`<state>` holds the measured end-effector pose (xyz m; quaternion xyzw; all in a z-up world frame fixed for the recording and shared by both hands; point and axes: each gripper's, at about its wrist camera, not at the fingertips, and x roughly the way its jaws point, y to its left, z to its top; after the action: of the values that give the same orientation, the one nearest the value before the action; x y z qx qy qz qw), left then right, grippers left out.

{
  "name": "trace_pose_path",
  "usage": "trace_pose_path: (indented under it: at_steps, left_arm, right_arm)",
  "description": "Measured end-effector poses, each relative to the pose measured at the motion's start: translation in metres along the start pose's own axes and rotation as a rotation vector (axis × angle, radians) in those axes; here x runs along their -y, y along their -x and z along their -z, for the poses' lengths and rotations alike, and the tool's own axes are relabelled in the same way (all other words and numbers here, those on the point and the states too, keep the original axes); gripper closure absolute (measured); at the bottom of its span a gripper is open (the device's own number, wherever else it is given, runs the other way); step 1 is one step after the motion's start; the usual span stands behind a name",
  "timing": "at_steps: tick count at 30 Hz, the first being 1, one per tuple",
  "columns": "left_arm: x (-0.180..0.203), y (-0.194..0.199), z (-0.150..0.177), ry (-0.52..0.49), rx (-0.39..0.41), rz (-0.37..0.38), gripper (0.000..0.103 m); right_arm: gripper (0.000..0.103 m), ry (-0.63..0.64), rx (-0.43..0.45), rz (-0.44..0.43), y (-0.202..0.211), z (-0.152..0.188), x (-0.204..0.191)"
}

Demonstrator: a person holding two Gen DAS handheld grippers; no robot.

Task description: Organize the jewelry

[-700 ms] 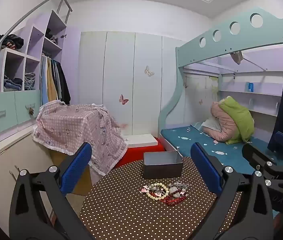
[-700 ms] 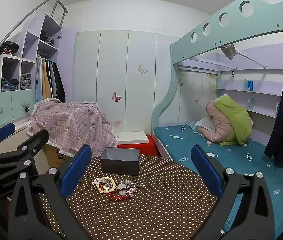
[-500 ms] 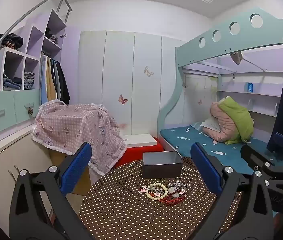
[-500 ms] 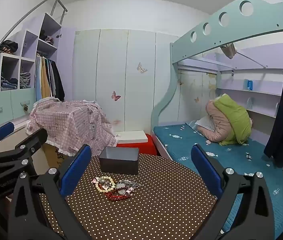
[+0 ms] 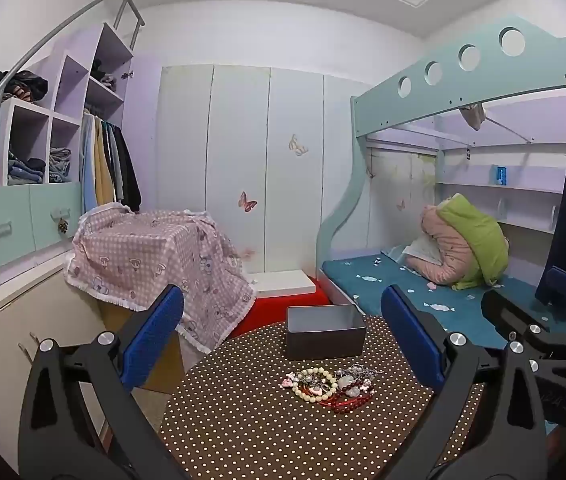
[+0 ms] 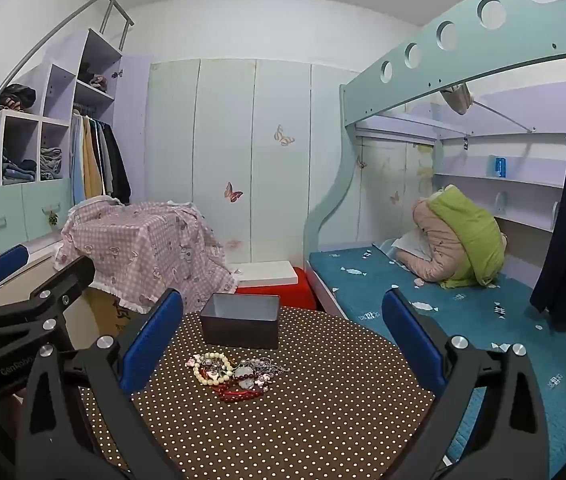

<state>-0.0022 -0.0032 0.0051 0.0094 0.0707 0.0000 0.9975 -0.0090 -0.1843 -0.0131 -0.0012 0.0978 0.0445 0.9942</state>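
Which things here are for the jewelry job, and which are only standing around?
For the job:
- jewelry pile
- grey box, open, behind the pile
- left gripper and right gripper, both open

Only around:
- dotted table
- pink checked cloth
- bed
- hanging clothes

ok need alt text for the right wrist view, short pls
A tangled pile of beaded bracelets and necklaces lies on a round brown table with white polka dots, just in front of an open dark grey rectangular box. The right gripper frames the scene with blue-padded jaws open and empty; the left gripper shows at the left edge, in a child's bedroom.
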Motion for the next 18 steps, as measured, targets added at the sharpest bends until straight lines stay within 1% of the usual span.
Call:
trace_pose_path:
  at_steps: [18]
  left_arm:
    - [-0.0009, 0.0027, -0.0006, 0.001, 0.001, 0.000, 0.005]
  right_arm:
    - [0.007, -0.011, -0.006, -0.011, -0.0018, 0.0028, 0.0026]
